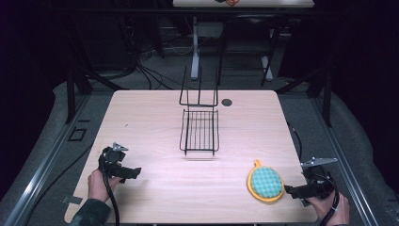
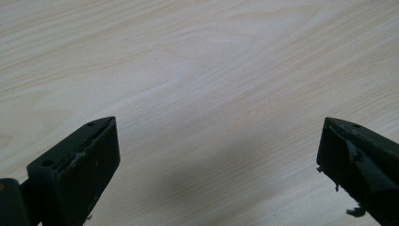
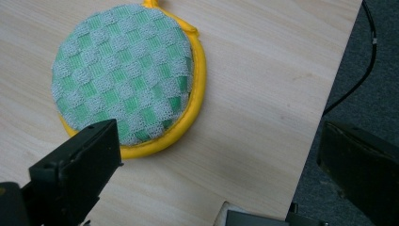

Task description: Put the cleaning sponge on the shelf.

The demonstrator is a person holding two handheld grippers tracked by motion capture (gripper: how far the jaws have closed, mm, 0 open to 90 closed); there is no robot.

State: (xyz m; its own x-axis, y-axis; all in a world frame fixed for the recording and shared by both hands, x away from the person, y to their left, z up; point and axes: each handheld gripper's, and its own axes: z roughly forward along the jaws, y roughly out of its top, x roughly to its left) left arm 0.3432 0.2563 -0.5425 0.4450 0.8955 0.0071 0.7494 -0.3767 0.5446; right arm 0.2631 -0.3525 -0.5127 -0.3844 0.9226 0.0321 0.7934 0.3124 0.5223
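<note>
I am reaching my wide-open, empty right claw (image 3: 216,155) toward the sponge (image 3: 124,75); next I must slide over and pinch it.

No legible text, label, brand, number or sign in any view. Checked surfaces: the round scrubbing pad (image 1: 266,183), green-and-white checked face with yellow rim, carries a woven pattern only, no lettering; the black wire rack (image 1: 199,132), well beyond the pad toward the middle of the tabletop (image 1: 155,117), bears no tag; the tabletop itself shows plain wood grain, and the small dark round fitting (image 1: 227,102) beyond the rack is unmarked. Pieces of tape on the floor (image 1: 70,200), far to the left of the pad past the tabletop's edge, are too small to read.
</note>
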